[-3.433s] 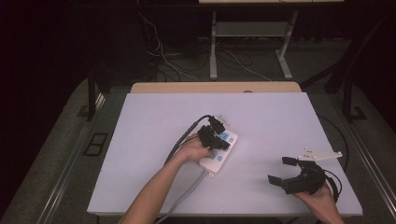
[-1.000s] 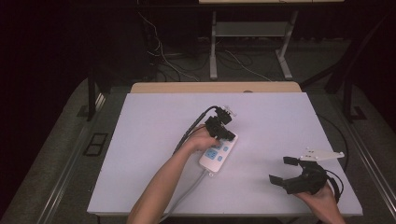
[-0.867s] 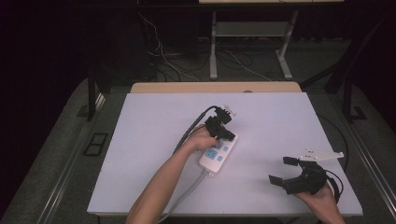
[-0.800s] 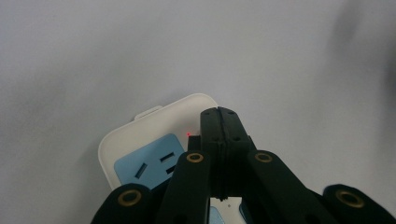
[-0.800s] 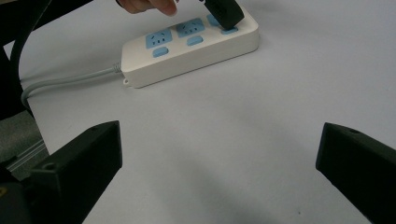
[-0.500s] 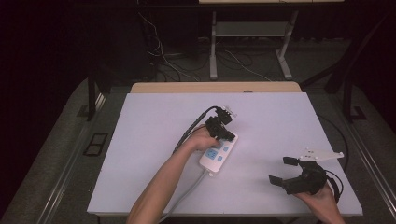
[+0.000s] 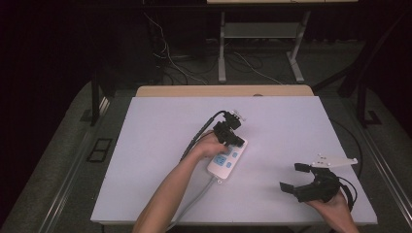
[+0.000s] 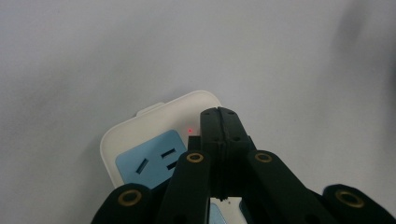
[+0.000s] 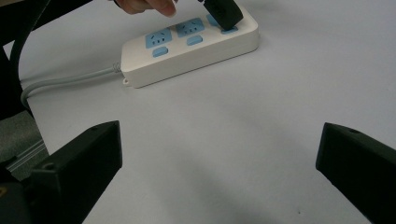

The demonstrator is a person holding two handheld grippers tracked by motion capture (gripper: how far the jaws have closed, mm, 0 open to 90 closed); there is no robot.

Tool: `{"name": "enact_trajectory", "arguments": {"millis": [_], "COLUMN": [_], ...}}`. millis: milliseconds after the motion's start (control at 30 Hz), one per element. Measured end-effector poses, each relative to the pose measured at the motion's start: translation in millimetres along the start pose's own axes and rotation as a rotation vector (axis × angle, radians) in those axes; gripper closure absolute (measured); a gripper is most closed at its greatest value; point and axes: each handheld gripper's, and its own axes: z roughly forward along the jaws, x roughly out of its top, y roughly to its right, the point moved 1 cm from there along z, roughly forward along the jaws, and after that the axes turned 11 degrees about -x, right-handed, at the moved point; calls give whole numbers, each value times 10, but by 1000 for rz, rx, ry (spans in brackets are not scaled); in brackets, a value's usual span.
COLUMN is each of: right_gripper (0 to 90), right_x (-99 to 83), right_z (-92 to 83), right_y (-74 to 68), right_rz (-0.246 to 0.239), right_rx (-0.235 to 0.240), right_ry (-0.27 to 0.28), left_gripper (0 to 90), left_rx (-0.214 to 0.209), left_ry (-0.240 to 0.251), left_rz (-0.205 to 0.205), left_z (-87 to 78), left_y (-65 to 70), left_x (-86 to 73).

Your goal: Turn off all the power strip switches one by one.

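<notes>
White table (image 7: 291,121): bare apart from one white power strip (image 7: 228,158) near its centre, grey cord (image 7: 194,199) trailing toward the near edge. Left gripper (image 8: 219,116): jaws pressed together, nothing between them, tips down on the strip's far end beside a small red light (image 8: 190,130). Right gripper (image 7: 297,178): jaws wide apart, empty, well clear. Risk: the strip is unsecured; an off-centre push could skid or pivot it, and the tips could slide off.

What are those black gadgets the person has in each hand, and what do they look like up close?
Both are black two-jaw grippers. The left gripper has jointed links with brass-coloured rivets and trails a dark cable. The right gripper has blocky black jaws, a pale three-cornered plate on top and a looped black cable. Forearms are bare, no sleeves.
</notes>
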Motion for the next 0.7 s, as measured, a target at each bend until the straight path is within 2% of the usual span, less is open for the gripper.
{"name": "enact_trajectory", "arguments": {"millis": [100,267,633,700], "right_gripper": [3,3,4,3], "right_x": [-1,3,3,3], "right_z": [-3,0,-3,-1], "right_y": [5,-2,0,-2], "right_rz": [4,6,7,6], "right_rx": [-1,-1,-2,-2], "right_ry": [0,2,4,3], "left_gripper": [897,896,890,848], "left_rx": [13,0,-21,-18], "left_ry": [-6,70,153,162], "left_rz": [25,22,36,45], "left_z": [-66,-238,-512,-564], "left_y": [32,55,93,107], "left_x": [-4,-5,-92,-113]}}
